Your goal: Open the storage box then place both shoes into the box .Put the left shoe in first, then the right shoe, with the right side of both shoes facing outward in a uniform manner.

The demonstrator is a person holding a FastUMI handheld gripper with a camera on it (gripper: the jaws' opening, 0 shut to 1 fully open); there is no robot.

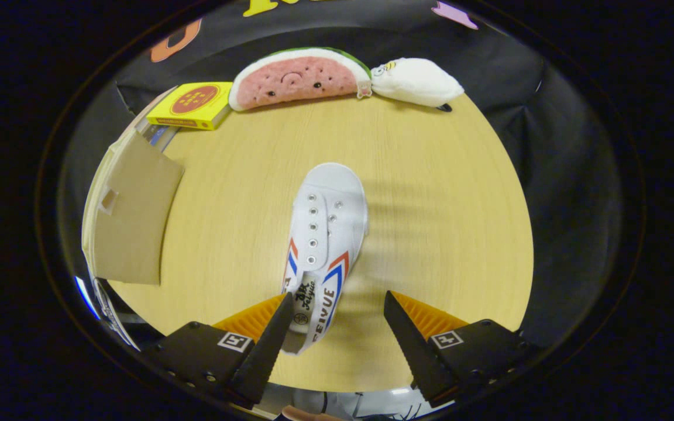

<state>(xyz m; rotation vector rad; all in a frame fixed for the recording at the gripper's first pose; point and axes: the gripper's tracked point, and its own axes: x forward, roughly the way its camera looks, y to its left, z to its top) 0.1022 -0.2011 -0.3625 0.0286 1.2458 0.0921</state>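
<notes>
Gripper (337, 321) is spread wide open, nothing held. The shoe (325, 245) lies on the counter (430, 204), heel by the left finger, toe pointing away. The box (129, 222) stands off left, beyond the fingers.

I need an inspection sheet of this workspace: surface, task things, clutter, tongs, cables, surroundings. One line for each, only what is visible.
Surface: round light wooden table, bare around the shoe.
Job's things: white canvas shoe, toe pointing away from the tongs, heel end between the fingers; storage box at the table's left edge, its beige flap tilted up.
Clutter: yellow box, watermelon plush, white plush, all along the far edge.
Grippers: tongs open, the left finger at the shoe's heel, the right finger apart from it.
Cables: nothing seen.
Surroundings: black cloth wall behind the table.
</notes>
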